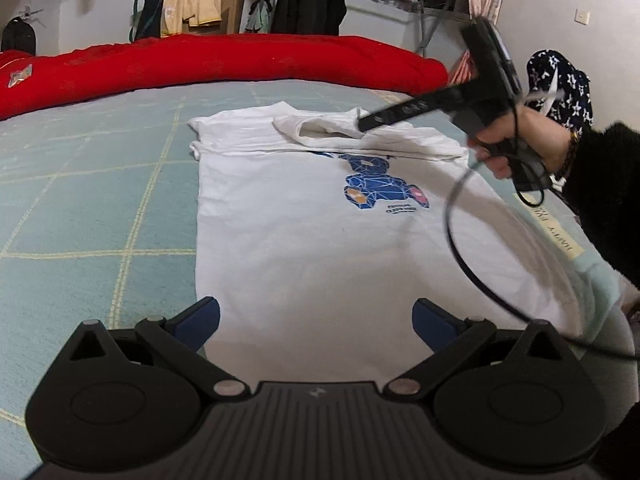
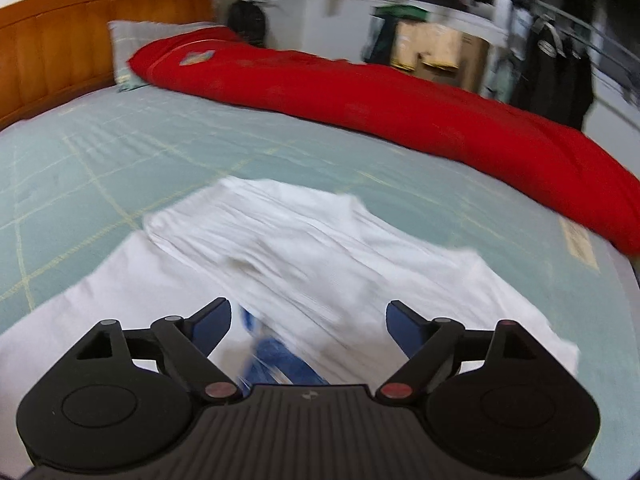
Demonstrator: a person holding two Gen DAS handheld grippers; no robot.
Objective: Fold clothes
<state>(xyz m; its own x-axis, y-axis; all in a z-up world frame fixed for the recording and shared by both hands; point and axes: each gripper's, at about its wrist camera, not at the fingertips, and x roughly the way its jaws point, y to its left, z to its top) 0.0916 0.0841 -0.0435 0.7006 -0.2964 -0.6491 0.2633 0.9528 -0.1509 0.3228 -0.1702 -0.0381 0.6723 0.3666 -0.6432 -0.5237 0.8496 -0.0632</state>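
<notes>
A white T-shirt (image 1: pixel 304 232) with a blue bear print (image 1: pixel 380 184) lies flat on the bed, and its top part (image 1: pixel 320 132) is folded down over the chest. My left gripper (image 1: pixel 316 320) hovers open just above the shirt's near hem, with nothing between its fingers. My right gripper (image 2: pixel 310 320) is open above the folded top part (image 2: pixel 320 248); that view is blurred by motion. Seen from the left wrist, a hand (image 1: pixel 524 148) holds the right gripper at the shirt's right side, its fingertips (image 1: pixel 366 121) over the folded collar area.
The bed has a teal checked sheet (image 1: pixel 100 200). A long red quilt (image 1: pixel 224 60) lies along its far side, with a pillow (image 2: pixel 132 44) and wooden headboard (image 2: pixel 52 40) at one end. A black cable (image 1: pixel 460 240) loops over the shirt's right side. Clothes hang beyond (image 1: pixel 308 0).
</notes>
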